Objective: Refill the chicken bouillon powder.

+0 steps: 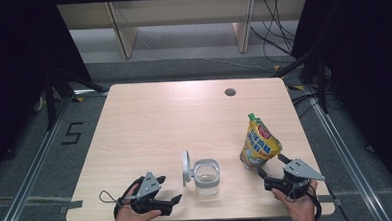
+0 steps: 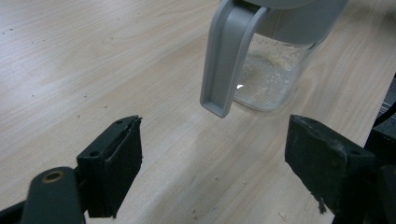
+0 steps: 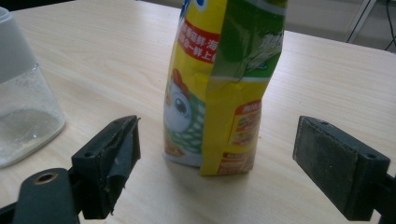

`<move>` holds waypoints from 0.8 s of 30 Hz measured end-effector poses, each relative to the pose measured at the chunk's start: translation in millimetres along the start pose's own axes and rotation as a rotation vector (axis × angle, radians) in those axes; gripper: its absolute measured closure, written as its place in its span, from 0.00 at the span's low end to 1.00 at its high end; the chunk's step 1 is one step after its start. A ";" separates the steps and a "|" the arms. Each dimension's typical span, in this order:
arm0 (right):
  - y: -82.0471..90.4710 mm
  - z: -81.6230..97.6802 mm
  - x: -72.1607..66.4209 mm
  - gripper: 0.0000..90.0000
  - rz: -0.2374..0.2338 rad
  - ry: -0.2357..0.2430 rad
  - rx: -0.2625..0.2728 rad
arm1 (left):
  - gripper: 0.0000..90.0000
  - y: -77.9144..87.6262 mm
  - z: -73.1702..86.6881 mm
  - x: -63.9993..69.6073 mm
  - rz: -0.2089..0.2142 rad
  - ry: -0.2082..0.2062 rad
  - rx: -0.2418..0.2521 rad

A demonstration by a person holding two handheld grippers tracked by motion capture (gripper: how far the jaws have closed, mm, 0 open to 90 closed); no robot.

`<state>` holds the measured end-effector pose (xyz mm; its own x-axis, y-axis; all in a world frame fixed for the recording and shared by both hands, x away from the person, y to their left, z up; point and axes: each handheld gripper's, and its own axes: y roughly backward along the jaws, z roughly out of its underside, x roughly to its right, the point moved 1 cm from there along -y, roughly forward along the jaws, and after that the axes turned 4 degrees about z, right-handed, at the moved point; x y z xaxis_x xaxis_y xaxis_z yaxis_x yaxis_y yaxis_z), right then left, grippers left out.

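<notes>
A yellow and green spouted pouch [image 1: 259, 143] stands upright on the wooden table [image 1: 174, 121], at the right front. My right gripper [image 1: 271, 164] is open just in front of its base. In the right gripper view the pouch [image 3: 219, 84] stands a little beyond the wide jaws of that gripper [image 3: 217, 133], and neither pad touches it. A clear glass jar [image 1: 206, 176] holding a little pale powder sits at the front centre, its grey lid [image 1: 186, 167] flipped open to the left. My left gripper [image 1: 169, 188] is open, empty and pointed at the jar [image 2: 271, 79] and its hanging lid [image 2: 229, 56].
A round cable hole [image 1: 229, 92] lies in the table's far right part. The front edge of the table runs right under both hands. Behind the table are pale shelf legs [image 1: 123, 36] and loose cables [image 1: 275, 32] on the floor.
</notes>
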<state>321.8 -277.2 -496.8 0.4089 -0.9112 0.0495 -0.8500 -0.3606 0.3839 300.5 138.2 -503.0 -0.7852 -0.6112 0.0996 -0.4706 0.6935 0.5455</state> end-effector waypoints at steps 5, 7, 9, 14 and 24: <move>-8.5 1.9 1.5 0.18 0.002 -0.005 0.002 | 0.21 -0.7 0.8 0.3 -0.005 -0.009 -0.003; -11.1 2.1 1.6 0.17 0.009 -0.009 0.009 | 0.21 -1.1 0.7 1.4 0.003 0.001 0.010; -13.0 1.8 0.7 0.17 0.012 -0.003 0.013 | 0.21 -1.0 0.9 0.9 0.000 -0.002 0.006; -21.4 2.3 -0.9 0.18 0.013 0.005 0.027 | 0.21 -2.3 0.7 3.4 0.013 0.007 0.020; -34.3 2.5 1.3 0.17 0.026 0.007 0.086 | 0.21 -2.1 0.5 3.3 0.015 -0.007 0.013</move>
<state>350.7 -266.5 -512.2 0.3881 -0.9193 0.0655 -0.8858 -0.3525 0.3019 298.7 134.9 -504.3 -0.7947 -0.5984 0.1021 -0.4643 0.7075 0.5328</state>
